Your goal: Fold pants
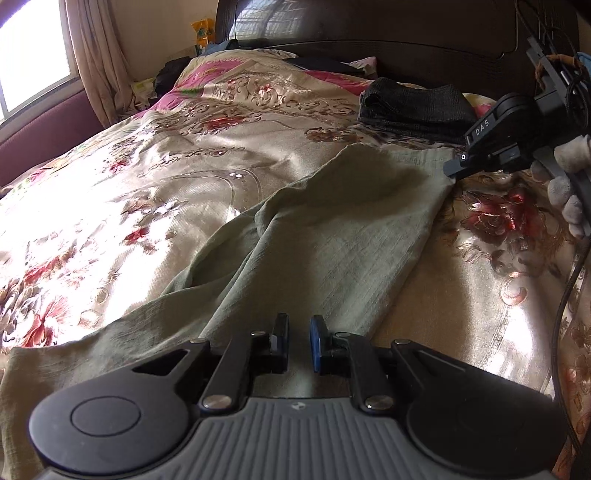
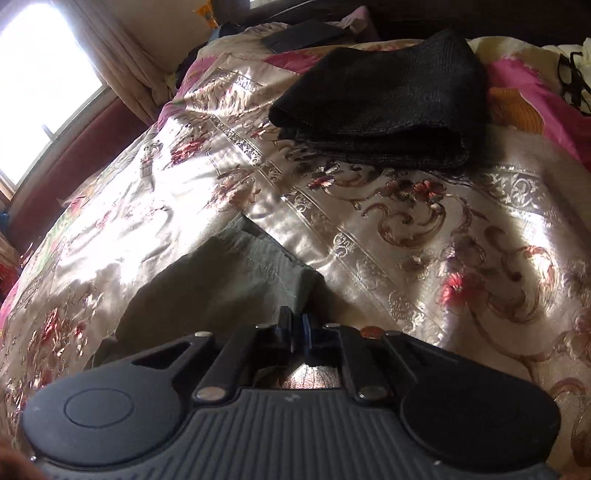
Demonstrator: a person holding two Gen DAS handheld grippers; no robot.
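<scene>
Sunlight from the window [image 1: 29, 59] washes over a bed covered by a shiny floral bedspread [image 1: 155, 192], with a dark headboard [image 1: 388, 33] behind it and a curtain [image 1: 96, 55] hanging at the left. On this bedspread we see the olive-green pants [image 1: 314, 236] lying spread out, wrinkled, running from close under our left gripper [image 1: 299, 339] away toward the far right, where their end reaches the right gripper [image 1: 452, 171].

Our left gripper sits just above the near part of the pants with its jaws a little apart and nothing between them. In the right wrist view our right gripper [image 2: 295, 325] has its jaws closed together at a corner of the pants [image 2: 221, 280]; the cloth appears pinched there, though the contact itself is hidden by the fingers. From the left wrist view that gripper's tip meets the edge of the pants, held by a gloved hand [image 1: 565, 184].

Beyond the pants, near the headboard, a folded dark garment [image 2: 380, 107] rests on the bedspread, well apart from the green cloth.
</scene>
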